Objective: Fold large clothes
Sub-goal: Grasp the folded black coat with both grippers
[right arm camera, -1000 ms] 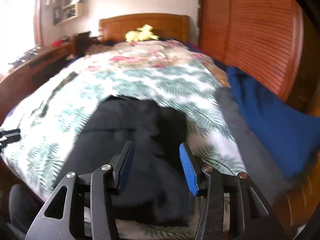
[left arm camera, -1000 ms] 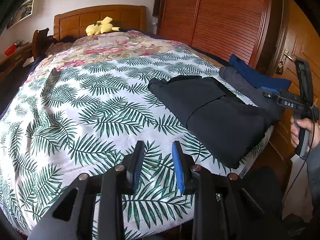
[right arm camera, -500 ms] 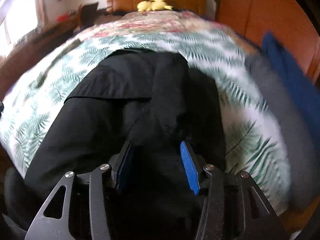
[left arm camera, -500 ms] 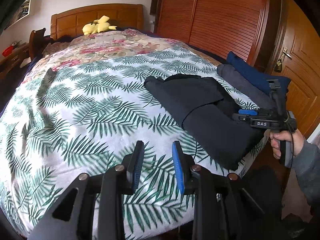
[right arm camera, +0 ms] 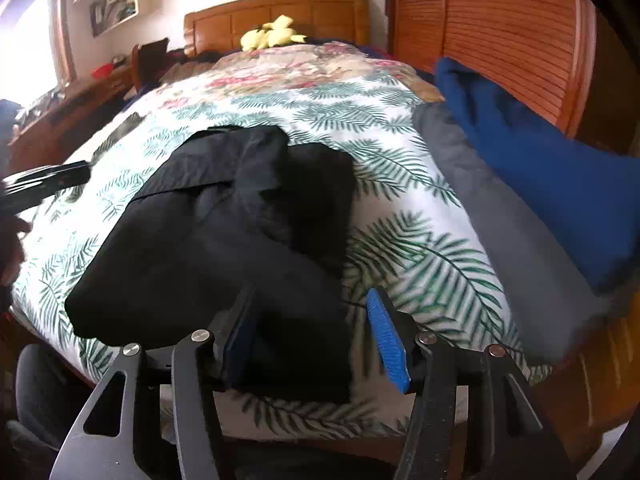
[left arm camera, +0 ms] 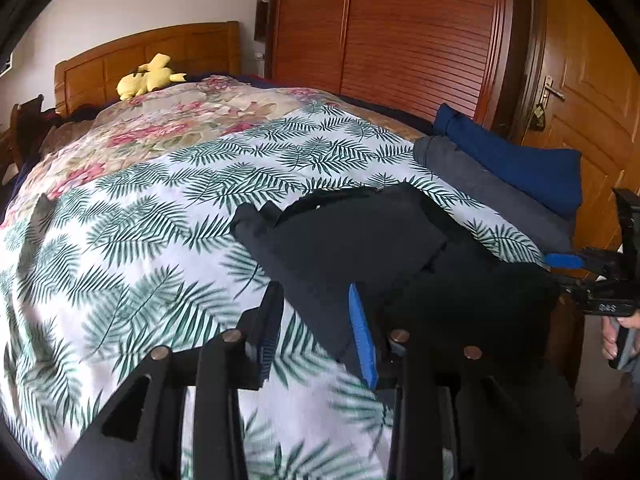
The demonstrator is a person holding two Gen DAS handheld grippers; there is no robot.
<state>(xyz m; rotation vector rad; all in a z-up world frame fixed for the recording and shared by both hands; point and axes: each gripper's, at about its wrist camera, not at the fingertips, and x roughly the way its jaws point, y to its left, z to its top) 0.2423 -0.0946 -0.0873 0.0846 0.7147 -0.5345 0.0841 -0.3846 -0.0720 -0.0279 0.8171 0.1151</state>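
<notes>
Left wrist view: left tongs [left arm camera: 316, 328] hovering low over the near edge of a bed [left arm camera: 132, 240] spread with a palm-leaf cover, jaws opening, blue pads apart. Near left corner of a folded black garment [left arm camera: 360, 248] lying in the gap between the pads, neither pad visibly pressing on it. Black garment sitting on the right half of the bed, close to the near edge. Beyond it, along the bed's right side, a folded grey garment [left arm camera: 480, 184] and, touching that, a folded blue garment [left arm camera: 516, 160]. Yellow plush toy [left arm camera: 148, 78] up by the wooden headboard [left arm camera: 160, 52]. At the far right, right tongs [left arm camera: 568, 270] reaching in at the black garment's right edge, a hand [left arm camera: 618, 332] on the grip.

Right wrist view: right tongs [right arm camera: 308, 332] over the near end of the black garment [right arm camera: 224, 240], jaws opening, cloth lying between the pads with clear space beside the right pad. Grey garment [right arm camera: 500, 208] and blue garment [right arm camera: 540, 160] to the right; plush toy [right arm camera: 272, 36] at the headboard [right arm camera: 276, 12]. Left tongs [right arm camera: 48, 178] entering dimly from the left edge, state not readable here.
</notes>
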